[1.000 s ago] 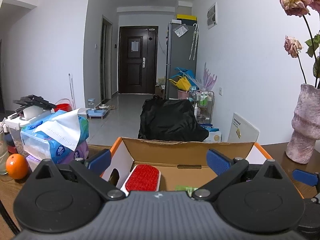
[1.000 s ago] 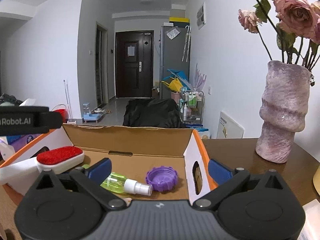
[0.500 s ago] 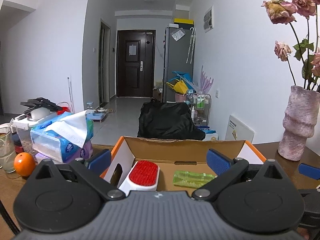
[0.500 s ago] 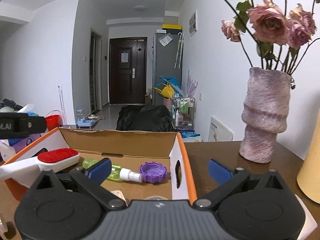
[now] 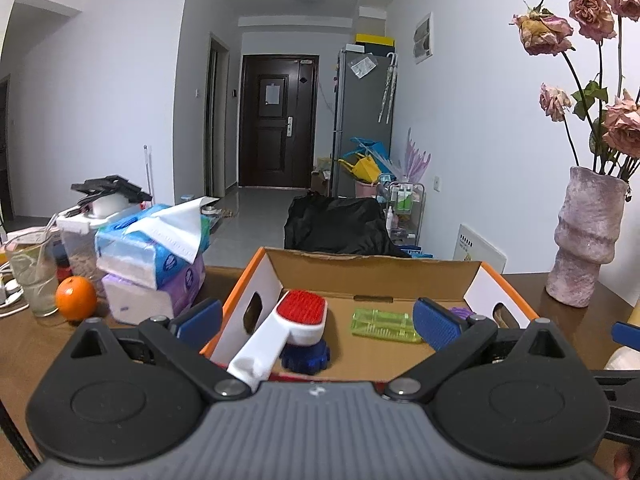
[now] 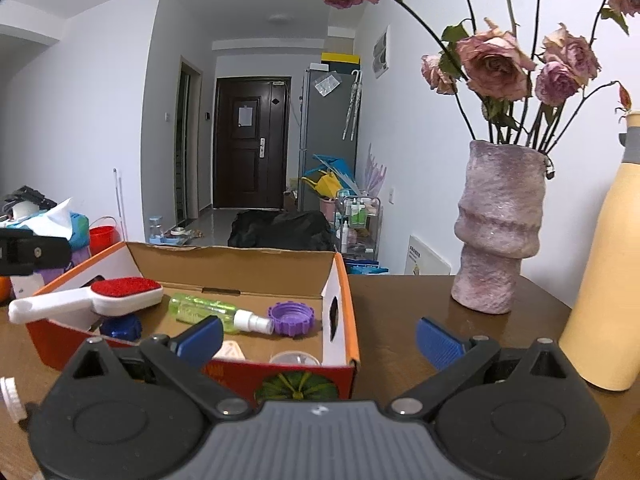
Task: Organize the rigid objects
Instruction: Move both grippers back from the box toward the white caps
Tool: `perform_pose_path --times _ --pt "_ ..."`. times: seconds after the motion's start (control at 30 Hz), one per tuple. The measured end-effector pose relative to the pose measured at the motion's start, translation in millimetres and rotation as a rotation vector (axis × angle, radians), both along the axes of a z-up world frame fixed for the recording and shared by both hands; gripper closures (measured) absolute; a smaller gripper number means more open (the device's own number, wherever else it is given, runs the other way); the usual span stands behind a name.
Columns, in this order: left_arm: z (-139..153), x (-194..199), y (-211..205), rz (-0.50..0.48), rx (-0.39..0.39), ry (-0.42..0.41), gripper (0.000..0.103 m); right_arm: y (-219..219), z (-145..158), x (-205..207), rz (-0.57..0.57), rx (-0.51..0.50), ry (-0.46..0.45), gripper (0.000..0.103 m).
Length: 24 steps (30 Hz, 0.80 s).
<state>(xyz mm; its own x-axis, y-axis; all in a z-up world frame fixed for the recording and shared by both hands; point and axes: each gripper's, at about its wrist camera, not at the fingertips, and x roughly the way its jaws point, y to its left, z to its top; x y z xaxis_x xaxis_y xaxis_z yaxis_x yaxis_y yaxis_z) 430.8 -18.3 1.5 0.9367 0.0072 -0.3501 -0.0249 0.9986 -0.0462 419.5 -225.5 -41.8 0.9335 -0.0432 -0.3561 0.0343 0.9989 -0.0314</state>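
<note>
- The cardboard box (image 6: 256,268) sits open on the brown worktop (image 6: 404,320), its orange-edged flaps standing up at left and right.
- Since a second ago both cameras have risen and drawn back, so more of the box floor shows: a dark blue ridged cap (image 5: 305,354) near the front, hidden before, is now in view.
- A white brush with a red pad (image 5: 298,316) lies at the left of the box, head resting on the blue cap, handle sticking out over the near left rim.
- A clear green spray bottle (image 6: 216,311) lies on its side mid-box, its white nozzle pointing right towards a purple ridged cap (image 6: 291,317) just beside it.
- Near the front wall of the box are a pale triangular piece (image 6: 231,351) and a clear round lid (image 6: 295,358), both partly hidden.
- The left claw (image 5: 318,322) hangs spread wide in front of the box, holding nothing.
- The right claw (image 6: 320,338) is also wide and empty, by the box's near right corner.
- A pink vase of dried roses (image 6: 498,226) stands to the right; a yellow bottle (image 6: 608,264), newly in view, is nearer right.
- Left of the box are tissue packs (image 5: 156,256), an orange (image 5: 76,298) and a glass (image 5: 32,276).
</note>
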Motion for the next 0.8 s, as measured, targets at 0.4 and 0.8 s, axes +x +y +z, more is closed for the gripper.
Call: perform_pose_path --times 0.4,0.8 --pt "-6.8 -45.7 8.2 0.031 -0.013 0.026 0.0 -12.5 -1.7 -47.1 -0.014 0.005 0.011 0.0" --pt "-17.3 -93.0 11.8 0.034 -0.001 0.062 0.0 -30.4 -5.1 -97.1 -0.058 0.028 0.024 0.0"
